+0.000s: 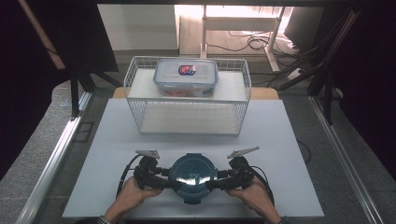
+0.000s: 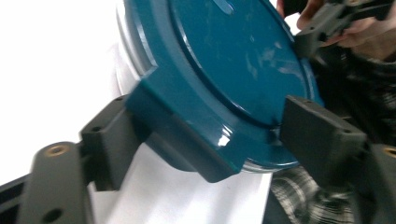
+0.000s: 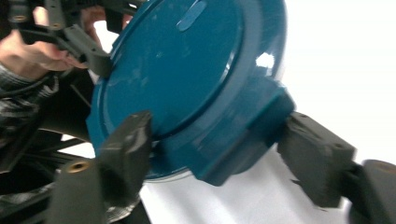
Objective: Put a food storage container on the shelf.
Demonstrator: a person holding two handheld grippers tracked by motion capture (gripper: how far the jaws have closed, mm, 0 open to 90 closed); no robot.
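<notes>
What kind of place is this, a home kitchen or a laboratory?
Probably a laboratory or recording workspace: a white table framed by metal rails, dark curtains, and loose cables on the floor behind.

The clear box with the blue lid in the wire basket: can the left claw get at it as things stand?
Probably not right away. The left claw is on a side tab of the round teal container, as is the right claw. The clear box sits on the wire basket shelf, its top uncovered.
</notes>
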